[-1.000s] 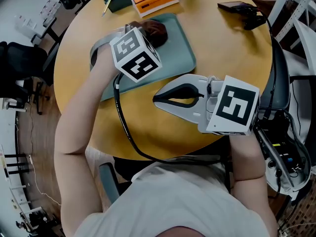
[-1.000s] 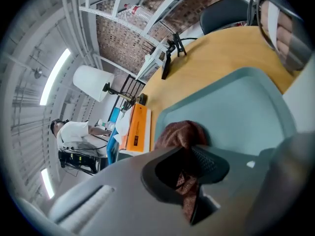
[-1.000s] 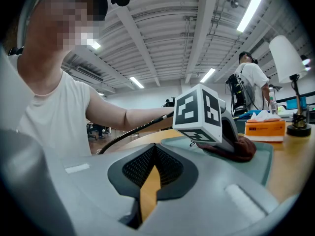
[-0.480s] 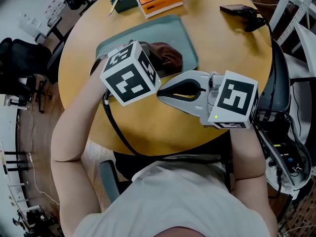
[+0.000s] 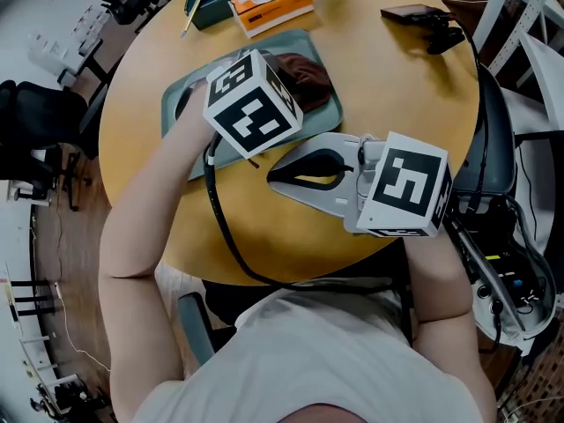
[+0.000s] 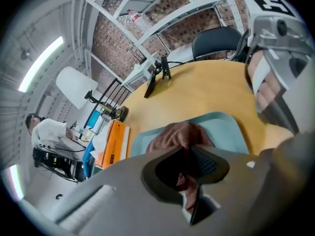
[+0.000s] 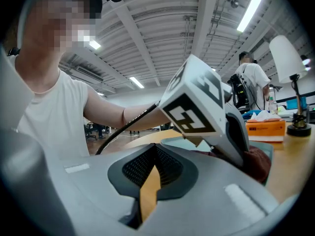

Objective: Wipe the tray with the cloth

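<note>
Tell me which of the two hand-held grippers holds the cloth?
The left hand-held gripper, pinching the brown cloth on the tray; the right hand-held gripper is empty.

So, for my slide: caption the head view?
Left claw holds a brown cloth on the teal tray; right claw hovers empty nearby.

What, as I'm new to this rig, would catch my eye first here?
The black-and-white marker cubes on both grippers stand out above the round yellow table. The left gripper pinches a reddish-brown cloth on the teal tray. The right gripper, shut and empty, points toward the tray from the near side.
</note>
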Tool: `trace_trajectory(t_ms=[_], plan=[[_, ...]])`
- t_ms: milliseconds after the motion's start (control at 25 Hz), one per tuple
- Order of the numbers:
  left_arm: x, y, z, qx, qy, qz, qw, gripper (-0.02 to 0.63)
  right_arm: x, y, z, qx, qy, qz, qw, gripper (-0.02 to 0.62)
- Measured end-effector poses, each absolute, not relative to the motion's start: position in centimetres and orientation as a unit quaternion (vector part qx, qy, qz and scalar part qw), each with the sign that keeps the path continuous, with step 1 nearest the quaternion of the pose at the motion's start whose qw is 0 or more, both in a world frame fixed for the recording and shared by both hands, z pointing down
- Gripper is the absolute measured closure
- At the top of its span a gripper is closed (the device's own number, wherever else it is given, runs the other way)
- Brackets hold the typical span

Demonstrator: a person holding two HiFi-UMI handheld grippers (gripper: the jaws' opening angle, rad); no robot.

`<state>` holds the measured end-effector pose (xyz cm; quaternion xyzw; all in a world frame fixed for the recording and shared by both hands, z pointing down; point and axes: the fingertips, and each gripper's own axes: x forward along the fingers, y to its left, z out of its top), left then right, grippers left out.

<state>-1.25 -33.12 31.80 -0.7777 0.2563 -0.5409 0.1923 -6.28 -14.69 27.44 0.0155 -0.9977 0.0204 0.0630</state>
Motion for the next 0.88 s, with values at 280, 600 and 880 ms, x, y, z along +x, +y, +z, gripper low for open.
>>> trace_trajectory(t_ms=[280, 600, 880], plan=[[-2.5, -39.3, 31.3, -0.727, 0.326, -0.549, 0.253, 0.241, -6.2, -14.7, 27.6, 0.014, -0.998, 0.018, 0.063, 0.594], [-2.9, -41.0, 30.3, -0.706, 0.375, -0.527, 0.287, 0.242, -6.2, -14.7, 27.7, 0.017, -0.997, 0.023, 0.065, 0.594], [-8.1, -34.8, 18.0, -0.66, 0.523, -0.387, 0.376, 0.242, -6.0, -14.7, 27.9, 0.015, -0.997, 0.025, 0.064, 0.594]])
